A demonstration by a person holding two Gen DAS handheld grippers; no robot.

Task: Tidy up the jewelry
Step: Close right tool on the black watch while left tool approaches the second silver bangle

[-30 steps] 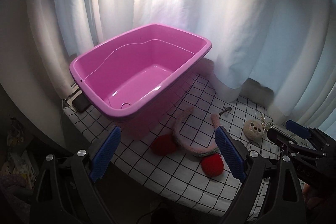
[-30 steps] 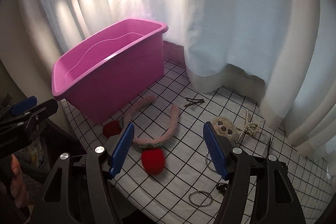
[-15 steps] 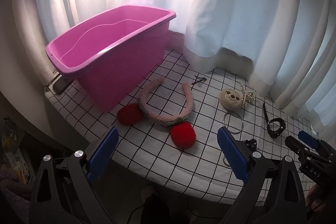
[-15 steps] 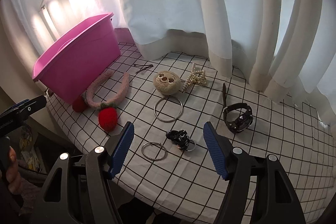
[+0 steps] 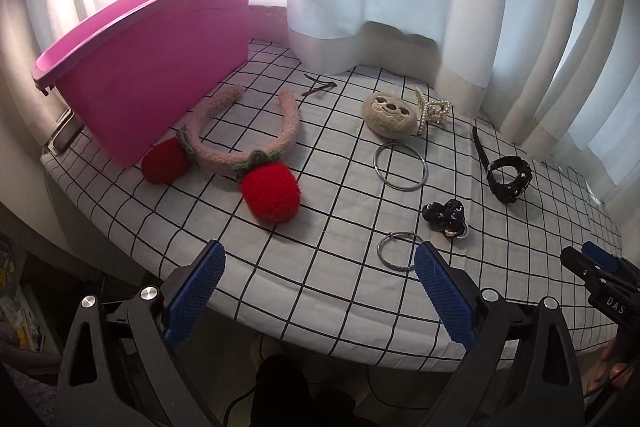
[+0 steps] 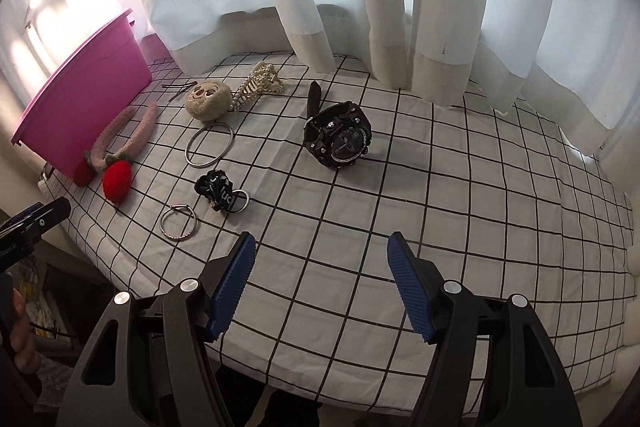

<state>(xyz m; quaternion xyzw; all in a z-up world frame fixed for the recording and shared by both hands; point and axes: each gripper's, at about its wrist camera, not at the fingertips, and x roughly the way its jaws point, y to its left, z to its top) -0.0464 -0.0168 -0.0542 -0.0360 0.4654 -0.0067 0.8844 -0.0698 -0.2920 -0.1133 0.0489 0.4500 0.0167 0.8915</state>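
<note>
Pink bin (image 5: 152, 67) sits at the left of the checkered table (image 6: 440, 187), jewelry spread beside it: headband (image 5: 240, 143), 2 hoops, black watch (image 6: 338, 141). Left gripper (image 5: 316, 291) and right gripper (image 6: 322, 279) both gape wide, holding nothing.

Two hand-held grippers of black plastic. The left gripper (image 5: 318, 293) and right gripper (image 6: 322, 287) each have two angular arms with triangular cut-outs and round silver screws, ending in ridged blue pads (image 6: 234, 285). White lettering, perhaps "DAS", marks the right gripper's side.
</note>
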